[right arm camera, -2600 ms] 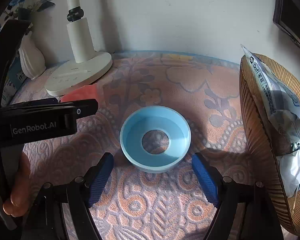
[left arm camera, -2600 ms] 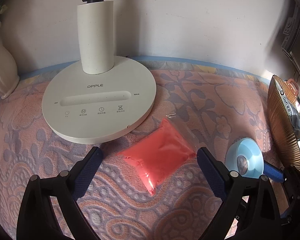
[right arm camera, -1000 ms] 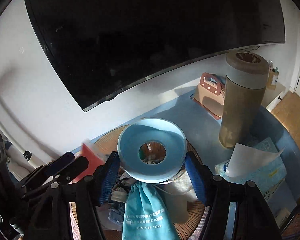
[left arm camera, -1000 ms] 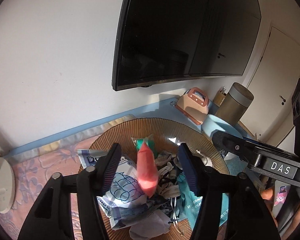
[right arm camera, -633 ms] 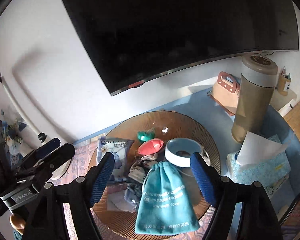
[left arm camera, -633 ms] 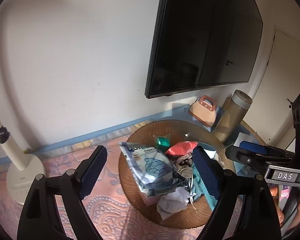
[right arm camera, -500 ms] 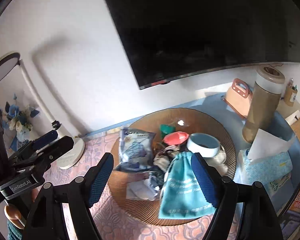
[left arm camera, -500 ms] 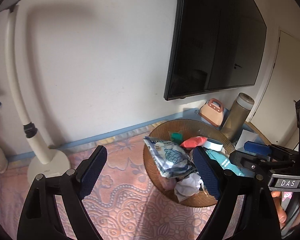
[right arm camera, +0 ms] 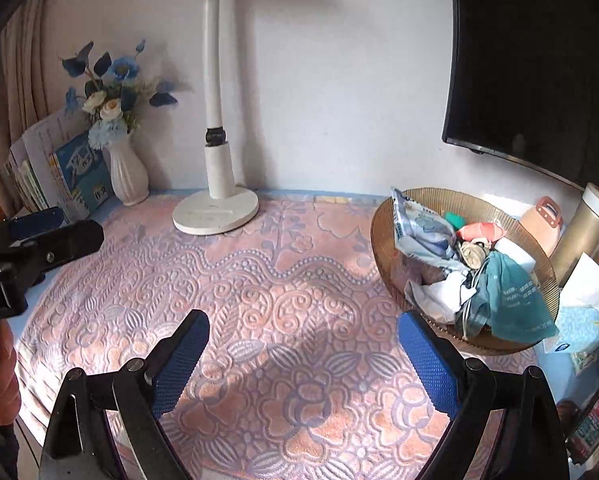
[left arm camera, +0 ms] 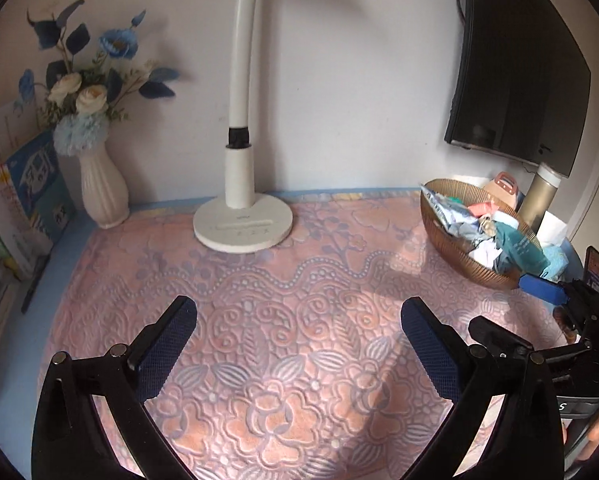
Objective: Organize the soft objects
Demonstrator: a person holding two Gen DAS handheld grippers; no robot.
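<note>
Soft things, all the ones we can see, lie heaped in the brown ribbed basket [right arm camera: 383, 248] at the right end of the pink patterned cloth [right arm camera: 283, 280]; the cloth itself has none of them on it. We judge them light and limp: they will fold and sag when lifted, and the plastic packets may slide between the pads. It is better to pinch a thick fold or a bunched edge, not a flat face.

In the heap we count one teal drawstring bag [right arm camera: 515, 296], one blue-and-white printed packet [right arm camera: 419, 228], one red pouch [right arm camera: 479, 232] and one white ring [right arm camera: 515, 254], plus some crumpled white and grey pieces that we cannot separate. Outside the basket stand one lamp [right arm camera: 215, 208], one vase [right arm camera: 127, 176] with flowers and one bottle [right arm camera: 587, 224].

Our left gripper [left arm camera: 299, 348] and our right gripper [right arm camera: 303, 356] hang over the bare cloth. The jaws of both are opening wide, and nothing is between them.
</note>
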